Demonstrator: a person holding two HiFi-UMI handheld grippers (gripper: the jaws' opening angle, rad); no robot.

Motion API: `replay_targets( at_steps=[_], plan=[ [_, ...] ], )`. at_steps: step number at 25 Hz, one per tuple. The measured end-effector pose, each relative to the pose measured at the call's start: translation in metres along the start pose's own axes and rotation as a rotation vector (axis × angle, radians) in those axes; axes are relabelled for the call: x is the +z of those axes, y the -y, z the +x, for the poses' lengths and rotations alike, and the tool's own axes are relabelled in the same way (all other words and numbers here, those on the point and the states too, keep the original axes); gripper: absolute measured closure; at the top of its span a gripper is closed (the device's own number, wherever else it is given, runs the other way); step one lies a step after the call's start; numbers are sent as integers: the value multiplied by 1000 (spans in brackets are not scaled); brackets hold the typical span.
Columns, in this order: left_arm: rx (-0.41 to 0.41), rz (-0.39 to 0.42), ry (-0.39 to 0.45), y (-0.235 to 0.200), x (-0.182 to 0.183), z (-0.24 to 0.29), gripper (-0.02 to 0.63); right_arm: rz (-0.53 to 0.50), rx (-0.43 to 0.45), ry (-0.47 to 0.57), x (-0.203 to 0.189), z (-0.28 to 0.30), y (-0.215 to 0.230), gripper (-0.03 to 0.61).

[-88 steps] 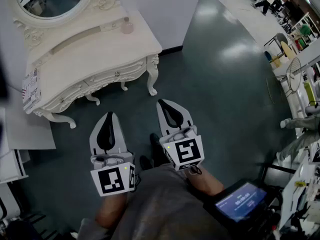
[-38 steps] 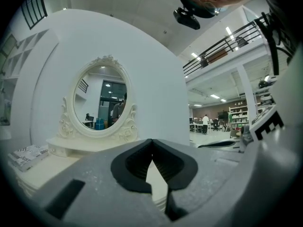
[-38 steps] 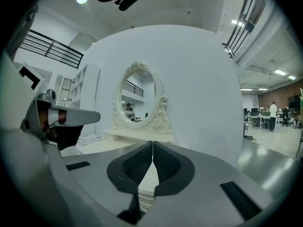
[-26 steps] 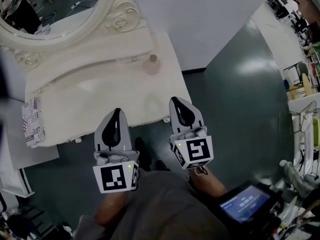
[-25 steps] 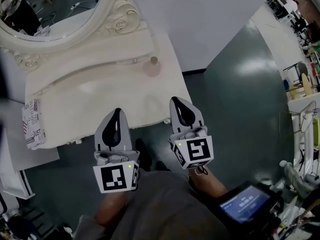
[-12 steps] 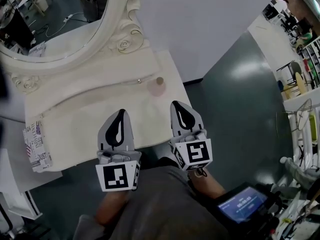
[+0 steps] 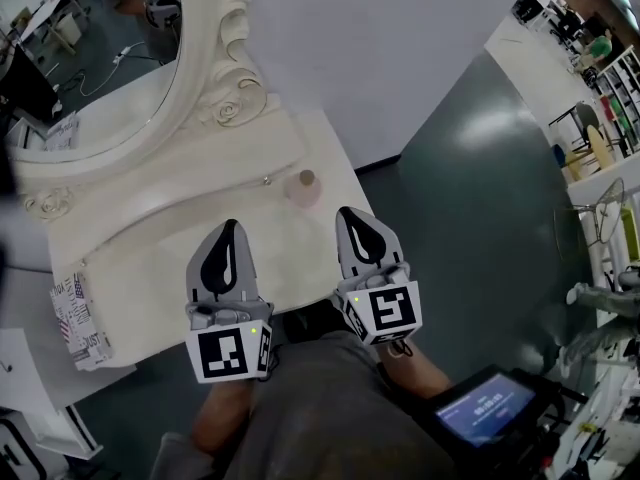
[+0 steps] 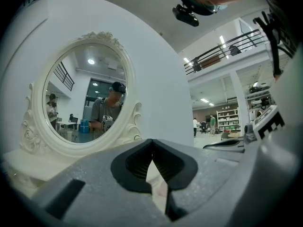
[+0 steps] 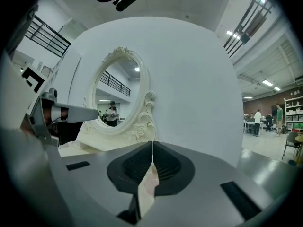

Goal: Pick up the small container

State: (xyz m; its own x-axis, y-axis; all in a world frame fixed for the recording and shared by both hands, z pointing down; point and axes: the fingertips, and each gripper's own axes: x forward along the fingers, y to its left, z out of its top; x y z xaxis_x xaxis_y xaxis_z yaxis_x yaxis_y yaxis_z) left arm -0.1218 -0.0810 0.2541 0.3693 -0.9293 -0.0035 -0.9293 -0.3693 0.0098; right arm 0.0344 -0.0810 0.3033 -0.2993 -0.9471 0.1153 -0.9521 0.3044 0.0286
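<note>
The small pink round container with a pale cap (image 7: 303,187) stands on the ornate white dressing table (image 7: 150,268), near its back ledge, just ahead of my right gripper (image 7: 350,216). My right gripper and left gripper (image 7: 229,230) both hover with jaws pressed together, empty.

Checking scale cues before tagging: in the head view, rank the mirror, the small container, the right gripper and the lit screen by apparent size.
1. mirror, though cropped by the frame.
2-3. right gripper and lit screen look about alike; both are near the camera, so unranked.
4. small container, clearly smallest.
</note>
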Motion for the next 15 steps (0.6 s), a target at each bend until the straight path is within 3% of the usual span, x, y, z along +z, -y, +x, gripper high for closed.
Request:
replay_targets(
  at_steps=[15],
  plan=[
    [-13, -24, -55, 2, -27, 63, 600, 6, 81, -74, -27, 59, 17, 563]
  ],
)
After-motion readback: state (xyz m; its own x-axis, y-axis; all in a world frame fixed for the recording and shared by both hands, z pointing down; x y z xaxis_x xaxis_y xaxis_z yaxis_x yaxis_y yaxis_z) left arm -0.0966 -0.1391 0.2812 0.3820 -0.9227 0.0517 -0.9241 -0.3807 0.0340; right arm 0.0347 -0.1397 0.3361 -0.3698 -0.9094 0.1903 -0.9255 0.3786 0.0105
